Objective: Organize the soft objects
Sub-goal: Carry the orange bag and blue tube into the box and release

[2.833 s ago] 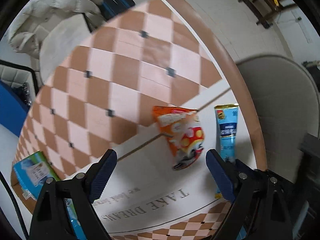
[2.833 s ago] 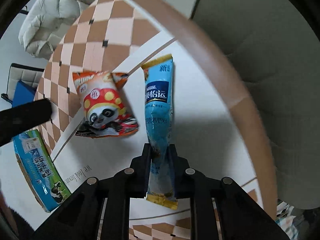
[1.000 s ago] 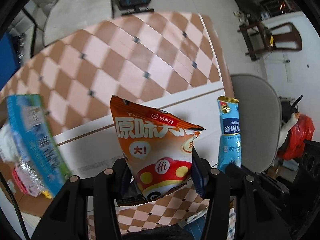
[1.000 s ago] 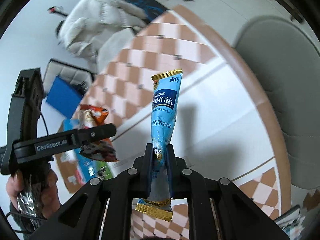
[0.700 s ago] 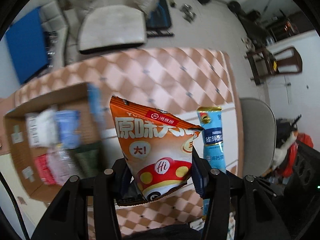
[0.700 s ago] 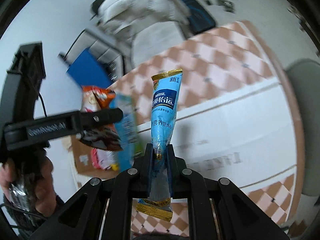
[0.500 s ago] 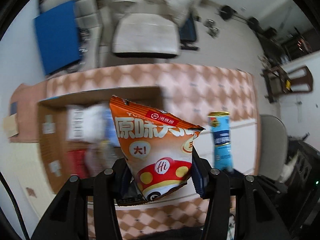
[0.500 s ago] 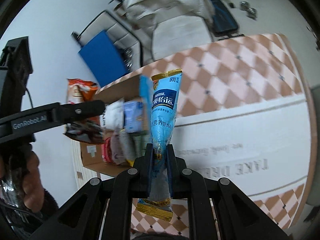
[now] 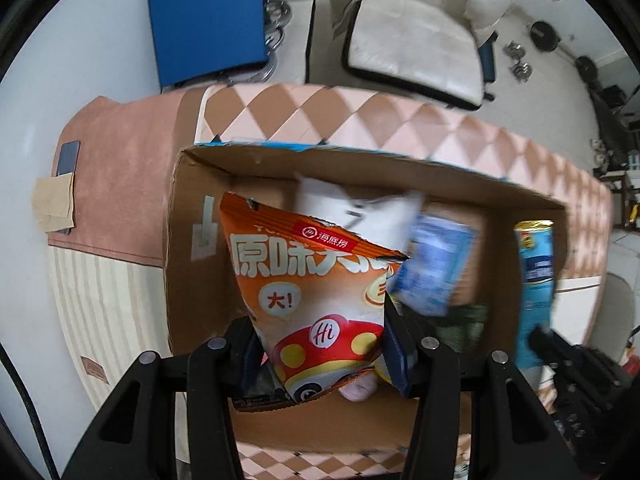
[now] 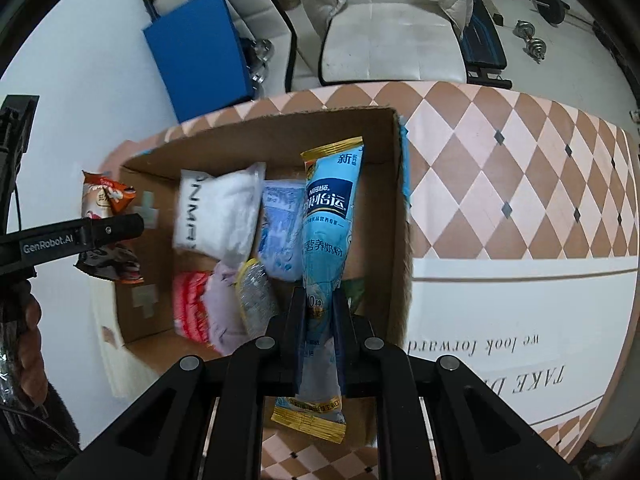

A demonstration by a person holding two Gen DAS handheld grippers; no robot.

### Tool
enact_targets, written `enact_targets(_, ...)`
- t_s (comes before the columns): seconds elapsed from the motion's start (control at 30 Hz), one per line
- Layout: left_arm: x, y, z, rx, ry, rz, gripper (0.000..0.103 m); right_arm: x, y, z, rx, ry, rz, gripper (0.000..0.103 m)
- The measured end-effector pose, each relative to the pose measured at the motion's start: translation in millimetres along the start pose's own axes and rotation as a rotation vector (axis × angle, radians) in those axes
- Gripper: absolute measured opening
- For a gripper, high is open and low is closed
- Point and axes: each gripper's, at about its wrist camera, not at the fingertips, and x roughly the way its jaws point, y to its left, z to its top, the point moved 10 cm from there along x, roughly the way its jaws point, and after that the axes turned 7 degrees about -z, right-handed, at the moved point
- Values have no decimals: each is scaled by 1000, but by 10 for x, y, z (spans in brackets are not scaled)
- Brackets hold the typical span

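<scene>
My left gripper (image 9: pixel 320 344) is shut on an orange snack bag (image 9: pixel 308 280) and holds it above the left part of an open cardboard box (image 9: pixel 176 248). The bag also shows in the right wrist view (image 10: pixel 106 200), at the box's left edge. My right gripper (image 10: pixel 320 308) is shut on a long blue Nestle pouch (image 10: pixel 326 228) and holds it upright above the right side of the box (image 10: pixel 396 160). The pouch also shows in the left wrist view (image 9: pixel 534 280).
The box holds a white packet (image 10: pixel 218 212), a pale blue packet (image 10: pixel 280 228), red and lilac soft items (image 10: pixel 204 312) and a silver pouch (image 10: pixel 256 296). It stands on a diamond-patterned tablecloth (image 10: pixel 500 168). A white chair (image 10: pixel 388 44) and a blue board (image 10: pixel 196 60) stand behind.
Both grippers have swung left from the table's white strip to above the box, each carrying its packet. The box has come to the middle of both views.
</scene>
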Motion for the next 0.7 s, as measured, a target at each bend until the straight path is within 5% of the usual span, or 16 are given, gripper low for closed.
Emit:
enact_targets(0.2,271,243,154,32,41,86,49,317,11,116,-25,23,-88,13)
enact_targets(0.33,358,328,214,-4,57,66,51,480,31,206,-32,13,-107,15)
enact_targets(0.47,300,349,251,-20,30,38,63,520,-11,262,-12,-31,-146,37)
enact_targets(0.7,-49,228,181,40,-65,43,77,395,-39,141,16,-10,-107,49)
